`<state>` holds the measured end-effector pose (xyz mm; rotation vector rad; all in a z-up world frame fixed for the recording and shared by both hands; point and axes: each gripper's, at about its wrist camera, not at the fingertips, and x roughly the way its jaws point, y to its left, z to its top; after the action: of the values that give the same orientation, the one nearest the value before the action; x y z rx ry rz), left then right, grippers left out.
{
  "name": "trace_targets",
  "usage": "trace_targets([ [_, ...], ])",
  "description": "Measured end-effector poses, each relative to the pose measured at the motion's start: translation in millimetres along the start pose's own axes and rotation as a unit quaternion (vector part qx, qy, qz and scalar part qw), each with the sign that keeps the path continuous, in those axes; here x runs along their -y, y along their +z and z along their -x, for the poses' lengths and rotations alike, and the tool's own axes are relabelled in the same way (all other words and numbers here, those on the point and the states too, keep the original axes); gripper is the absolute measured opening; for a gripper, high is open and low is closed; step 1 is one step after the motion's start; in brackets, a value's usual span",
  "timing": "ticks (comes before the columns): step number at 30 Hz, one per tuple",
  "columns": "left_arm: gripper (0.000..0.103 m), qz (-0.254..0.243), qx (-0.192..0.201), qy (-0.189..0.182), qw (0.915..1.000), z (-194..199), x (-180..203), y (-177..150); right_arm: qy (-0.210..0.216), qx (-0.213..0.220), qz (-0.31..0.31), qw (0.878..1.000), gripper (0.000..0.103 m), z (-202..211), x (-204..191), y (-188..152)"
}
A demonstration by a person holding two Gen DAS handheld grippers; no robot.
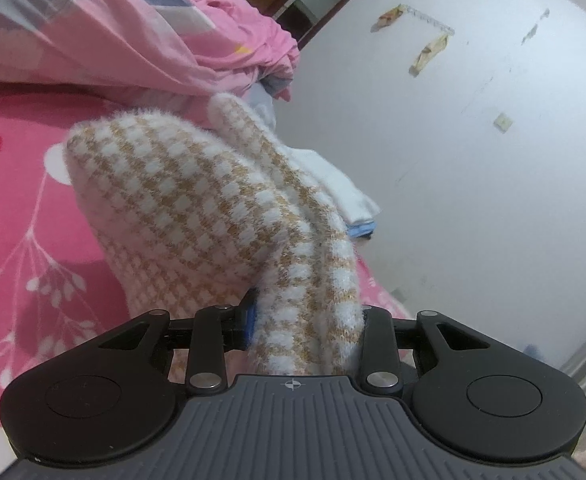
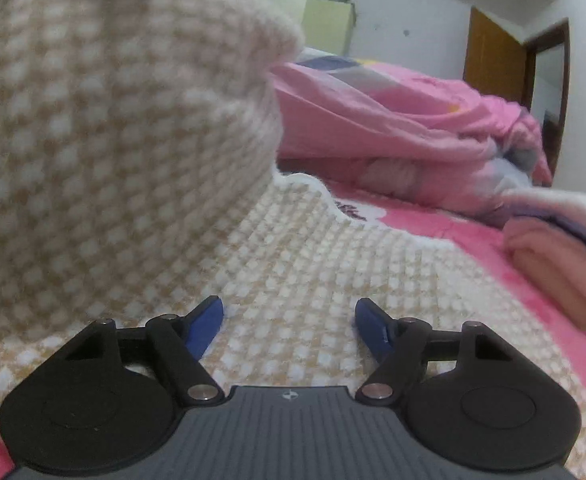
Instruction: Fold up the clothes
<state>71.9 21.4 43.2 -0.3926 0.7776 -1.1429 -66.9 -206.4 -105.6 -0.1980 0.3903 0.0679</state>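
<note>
A fuzzy knit garment [image 1: 197, 200] in a tan and white check is lifted off the pink bed. My left gripper [image 1: 307, 320] is shut on a bunched fold of it, and the cloth hides most of the blue pads. In the right wrist view the same garment [image 2: 301, 248] lies spread on the bed, with a raised part [image 2: 105, 120] filling the upper left. My right gripper [image 2: 289, 320] stands open just above the flat cloth. Nothing sits between its blue fingertips [image 2: 209, 316].
A crumpled pink quilt [image 2: 393, 128] lies across the back of the bed. Folded clothes [image 2: 561, 268] are stacked at the right; in the left wrist view a white folded pile [image 1: 341, 184] shows behind the garment. A white wall [image 1: 473, 160] and a brown door [image 2: 493, 60] stand beyond.
</note>
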Motion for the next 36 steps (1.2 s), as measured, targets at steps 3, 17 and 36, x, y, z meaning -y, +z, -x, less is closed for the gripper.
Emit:
trace_targets([
  [3, 0.032, 0.004, 0.005, -0.004, 1.0, -1, 2, 4, 0.003, 0.023, 0.02, 1.0, 0.067, 30, -4, 4],
  [17, 0.032, -0.016, -0.009, -0.003, 0.9998, -13, 10, -3, -0.01, 0.053, 0.051, 0.997, 0.059, 66, -46, -41],
  [36, 0.034, 0.012, 0.027, -0.017, 0.9994, 0, 12, -1, 0.022, -0.055, -0.046, 0.997, 0.054, -83, 41, 56],
])
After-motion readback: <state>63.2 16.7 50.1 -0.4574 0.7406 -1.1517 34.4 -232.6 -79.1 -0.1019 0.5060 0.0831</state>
